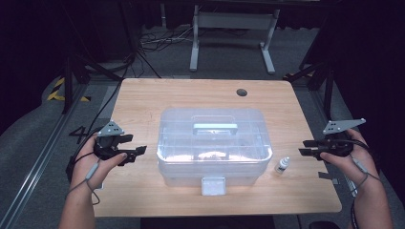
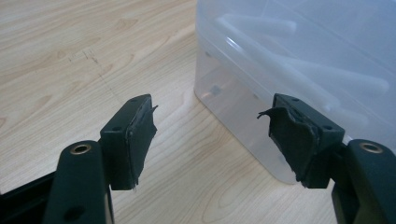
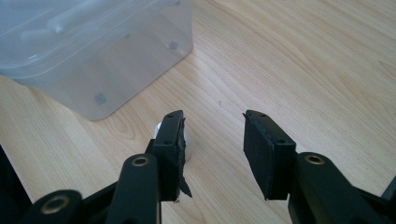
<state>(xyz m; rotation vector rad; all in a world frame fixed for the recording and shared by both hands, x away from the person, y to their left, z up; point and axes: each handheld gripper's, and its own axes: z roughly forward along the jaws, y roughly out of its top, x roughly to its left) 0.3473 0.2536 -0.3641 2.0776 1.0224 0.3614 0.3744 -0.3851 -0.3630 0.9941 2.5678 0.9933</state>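
A clear plastic storage box (image 1: 212,143) with a lid, a top handle and a front latch sits mid-table. A small white dropper bottle (image 1: 282,165) stands upright just right of the box. My left gripper (image 1: 136,151) hovers open left of the box, whose rounded corner (image 2: 243,102) lies beyond the jaws. Nothing is between its pads (image 2: 140,140). My right gripper (image 1: 305,147) is open to the right of the bottle. In the right gripper view the bottle (image 3: 186,140) peeks out behind the left jaw, outside the gap, and the box (image 3: 93,51) lies farther off.
The wooden table (image 1: 143,100) has a round cable hole (image 1: 242,92) at the back right. Bare wood surrounds the box on every side. A metal frame (image 1: 234,28) and cables lie on the floor beyond the table.
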